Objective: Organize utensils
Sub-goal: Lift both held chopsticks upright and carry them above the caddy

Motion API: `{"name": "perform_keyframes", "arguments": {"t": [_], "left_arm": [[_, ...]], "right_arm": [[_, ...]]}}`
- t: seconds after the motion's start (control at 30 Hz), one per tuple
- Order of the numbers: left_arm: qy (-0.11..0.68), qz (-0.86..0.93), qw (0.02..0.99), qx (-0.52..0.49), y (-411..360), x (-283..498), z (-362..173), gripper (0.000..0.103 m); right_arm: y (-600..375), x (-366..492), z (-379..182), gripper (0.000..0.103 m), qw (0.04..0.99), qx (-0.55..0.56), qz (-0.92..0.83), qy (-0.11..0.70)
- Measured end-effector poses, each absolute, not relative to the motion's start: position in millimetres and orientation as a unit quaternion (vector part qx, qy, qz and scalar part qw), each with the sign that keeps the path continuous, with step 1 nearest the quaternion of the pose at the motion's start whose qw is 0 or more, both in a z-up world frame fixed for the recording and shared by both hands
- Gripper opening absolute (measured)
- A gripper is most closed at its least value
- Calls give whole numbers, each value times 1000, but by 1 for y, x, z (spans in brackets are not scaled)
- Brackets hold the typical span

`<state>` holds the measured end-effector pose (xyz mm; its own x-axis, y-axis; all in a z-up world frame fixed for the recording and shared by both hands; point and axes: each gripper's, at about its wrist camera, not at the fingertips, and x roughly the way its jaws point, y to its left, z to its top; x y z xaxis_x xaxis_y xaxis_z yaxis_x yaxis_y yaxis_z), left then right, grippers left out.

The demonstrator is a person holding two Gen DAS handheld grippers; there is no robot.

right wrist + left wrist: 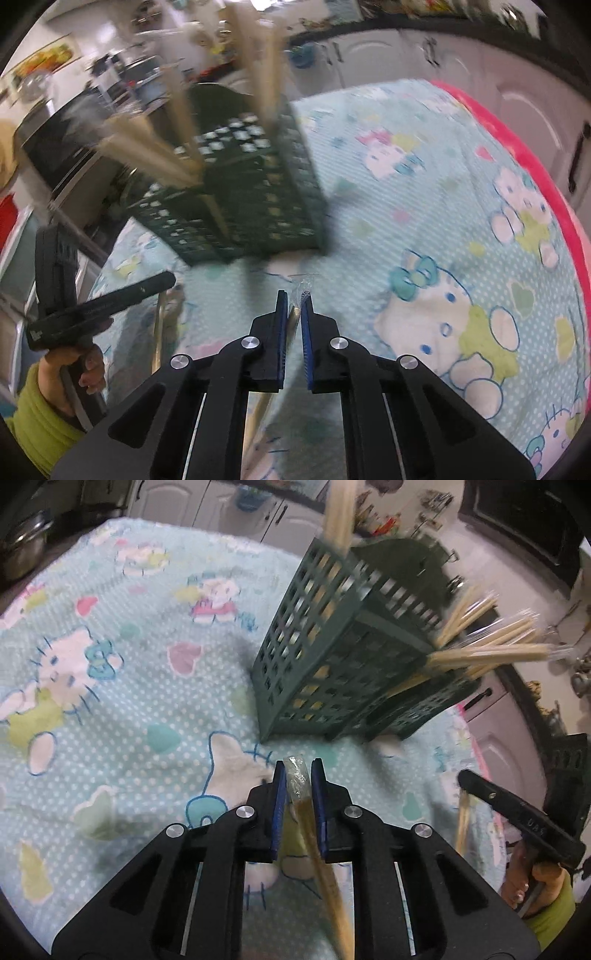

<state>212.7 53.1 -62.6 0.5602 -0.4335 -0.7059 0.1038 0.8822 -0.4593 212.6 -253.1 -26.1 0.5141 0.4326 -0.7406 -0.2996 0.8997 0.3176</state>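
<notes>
your left claw point(298, 775) is clamped on a wooden utensil handle point(325, 867) whose tip is wrapped in clear plastic; the handle runs back toward you between the blue pads. your right claw point(294, 306) is pinched on a thin plastic-wrapped stick point(291, 325), blurred, so what kind of utensil it is stays unclear. both hover just above the hello kitty blanket point(110, 709) that covers the desk. straight ahead of each claw, near but not touching, stands the dark green lattice utensil holder point(332, 672), tilted in the fisheye, with bundles of wooden chopsticks point(487, 653) fanning out of its compartments. beyond it lie white cabinet doors point(177, 502) and a steel pot point(26, 546) at far left.
</notes>
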Motion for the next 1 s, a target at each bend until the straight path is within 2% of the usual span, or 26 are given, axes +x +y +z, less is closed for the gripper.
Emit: {"name": "perform_keyframes", "arguments": {"t": [0.43,1.0], "left_arm": [[329,-184,910,-173,51,176,35,7],[178,-190,955,-139,44,163,155,6]], "right_arm": [[-209,176,47,5,894,5,282,349],[-202,168,144,5,922,10,312,227]]}}
